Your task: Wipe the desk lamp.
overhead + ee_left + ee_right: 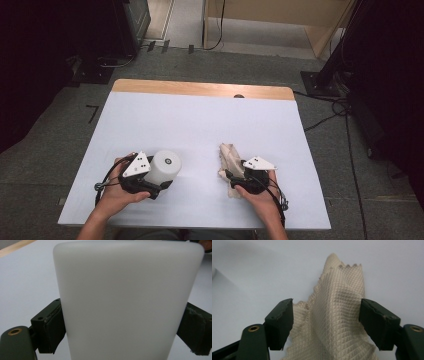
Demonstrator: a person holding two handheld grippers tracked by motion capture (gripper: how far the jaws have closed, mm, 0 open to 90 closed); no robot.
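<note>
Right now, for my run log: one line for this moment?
left gripper: shut on white cup | right gripper: open over beige cloth | table

The table (200,125) lies bare between white cup (164,167) and beige cloth (231,160); its far half is likewise open.

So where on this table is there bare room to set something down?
The whole far half of the table is bare, up to the wooden strip along its back edge. There is also a bare gap between the white cup and the beige cloth. The near edge is crowded by the left gripper, the right gripper and both hands.
</note>
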